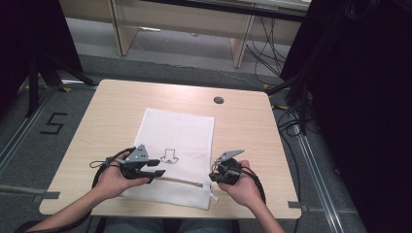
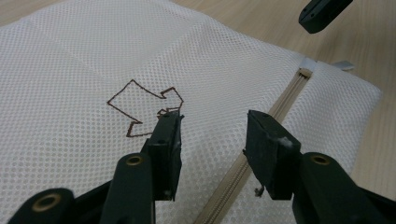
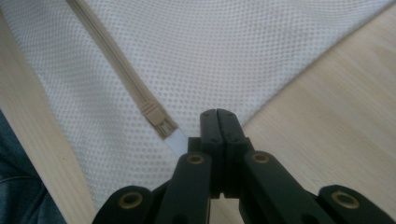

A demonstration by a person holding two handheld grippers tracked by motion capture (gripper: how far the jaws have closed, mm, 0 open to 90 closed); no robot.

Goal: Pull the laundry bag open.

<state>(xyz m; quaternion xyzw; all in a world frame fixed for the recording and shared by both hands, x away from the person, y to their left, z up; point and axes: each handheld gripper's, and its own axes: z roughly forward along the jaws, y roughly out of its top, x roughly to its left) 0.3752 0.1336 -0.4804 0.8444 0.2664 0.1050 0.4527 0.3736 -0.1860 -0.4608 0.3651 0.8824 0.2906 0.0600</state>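
Risk: right gripper (image 3: 219, 122), jaws pressed together, seemingly pinching white zipper pull tab (image 3: 176, 138) of white mesh zippered laundry bag (image 1: 177, 145) lying flat mid-table; tab may slip; left gripper (image 2: 212, 137), spread above beige zipper (image 2: 275, 112), pins nothing; bag could drag.

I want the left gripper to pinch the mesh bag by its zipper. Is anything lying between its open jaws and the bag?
Nothing visible does. The left gripper hovers with open jaws right over the white mesh bag, straddling the beige zipper. The right gripper sits shut at the zipper's end, off to the side.
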